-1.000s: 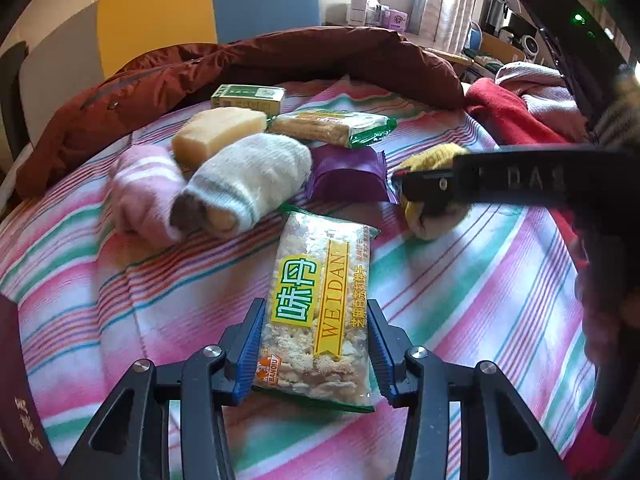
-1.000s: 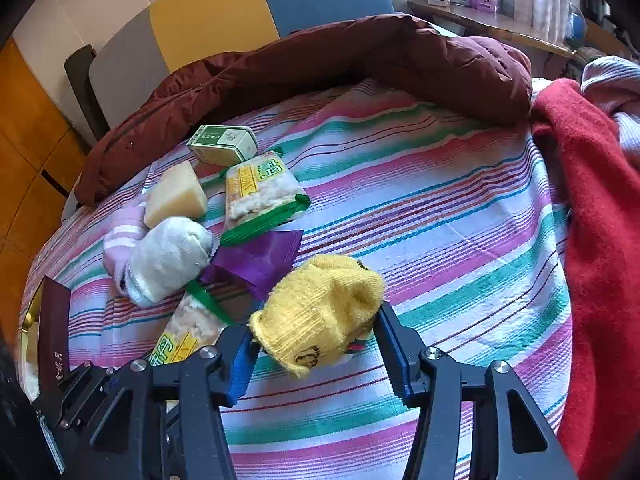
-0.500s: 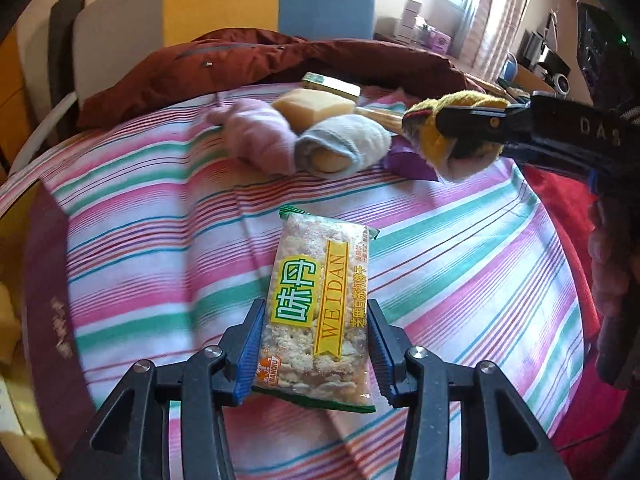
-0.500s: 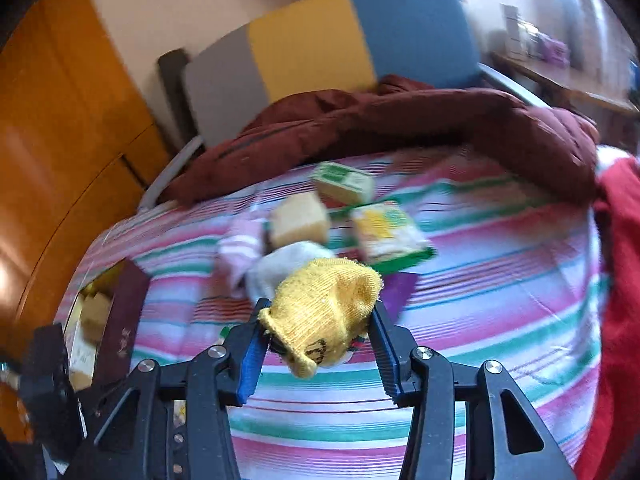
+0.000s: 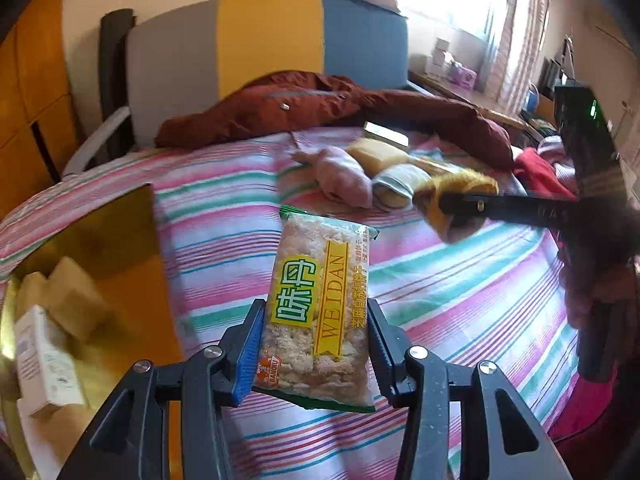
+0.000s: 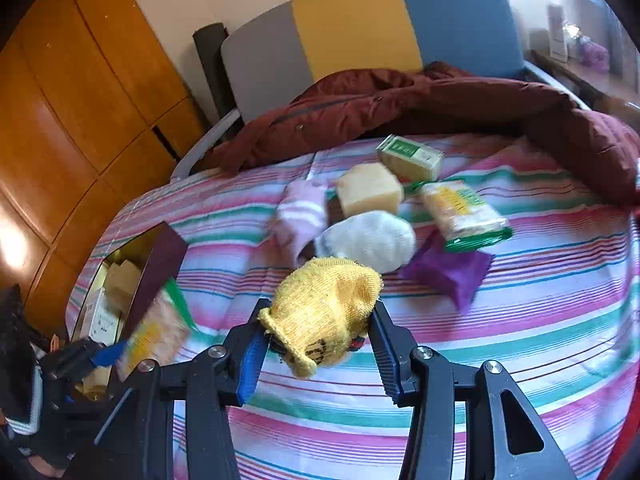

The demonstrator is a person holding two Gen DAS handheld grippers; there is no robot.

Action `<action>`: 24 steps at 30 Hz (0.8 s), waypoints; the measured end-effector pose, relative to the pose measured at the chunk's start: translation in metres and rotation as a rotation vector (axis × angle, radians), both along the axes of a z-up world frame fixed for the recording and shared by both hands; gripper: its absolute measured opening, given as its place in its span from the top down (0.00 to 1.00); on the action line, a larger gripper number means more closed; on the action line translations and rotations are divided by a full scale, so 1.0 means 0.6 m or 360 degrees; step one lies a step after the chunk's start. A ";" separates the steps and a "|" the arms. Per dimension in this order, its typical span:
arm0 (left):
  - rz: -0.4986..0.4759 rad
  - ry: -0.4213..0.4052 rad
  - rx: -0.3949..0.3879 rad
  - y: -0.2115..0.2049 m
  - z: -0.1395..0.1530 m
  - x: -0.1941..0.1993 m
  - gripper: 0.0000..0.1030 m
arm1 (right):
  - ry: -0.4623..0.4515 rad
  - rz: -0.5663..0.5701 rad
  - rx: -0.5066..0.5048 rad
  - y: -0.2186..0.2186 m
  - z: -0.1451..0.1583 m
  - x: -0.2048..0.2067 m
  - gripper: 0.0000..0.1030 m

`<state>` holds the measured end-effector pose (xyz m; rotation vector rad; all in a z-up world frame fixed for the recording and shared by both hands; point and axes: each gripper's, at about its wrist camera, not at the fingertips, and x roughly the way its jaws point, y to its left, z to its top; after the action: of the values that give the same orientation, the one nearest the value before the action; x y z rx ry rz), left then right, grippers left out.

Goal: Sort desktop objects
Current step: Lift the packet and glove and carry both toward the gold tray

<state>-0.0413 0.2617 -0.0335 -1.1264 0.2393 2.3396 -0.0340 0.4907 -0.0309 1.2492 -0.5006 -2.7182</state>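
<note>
We are carrying both picks over the striped bed (image 5: 248, 216) toward the box (image 5: 100, 248) at its left edge. Left gripper (image 5: 316, 344) fingers clamping the snack pack (image 5: 320, 312), right gripper (image 6: 318, 350) fingers squeezing the yellow sock (image 6: 328, 320). Best lowering each inside the box before releasing.

We are reading "WEIDAN" in brown capitals down a yellow band on the snack packet (image 5: 316, 320) that our left tool (image 5: 314, 350) is clamping. Beside it we are seeing two large white Chinese characters, 味丹, on a green-yellow panel. A column of small orange Chinese print is running along the packet's right edge, too small for us to make out. At its lower left corner an orange badge is showing letters that look like "BANGIU", though we cannot be sure.
</note>
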 end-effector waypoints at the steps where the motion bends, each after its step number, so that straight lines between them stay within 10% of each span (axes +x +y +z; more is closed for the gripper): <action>1: 0.0012 0.0005 0.0002 -0.007 0.004 0.000 0.53 | -0.0010 0.0015 0.0000 -0.007 -0.003 -0.002 0.53; 24: 0.0349 0.0006 0.0063 -0.182 0.023 -0.022 0.53 | -0.0030 0.0227 -0.0022 -0.132 0.008 -0.004 0.53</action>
<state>-0.0545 0.1525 -0.0200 -1.1811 0.0729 2.5250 -0.0365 0.4113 -0.0262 1.2569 -0.4145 -2.5837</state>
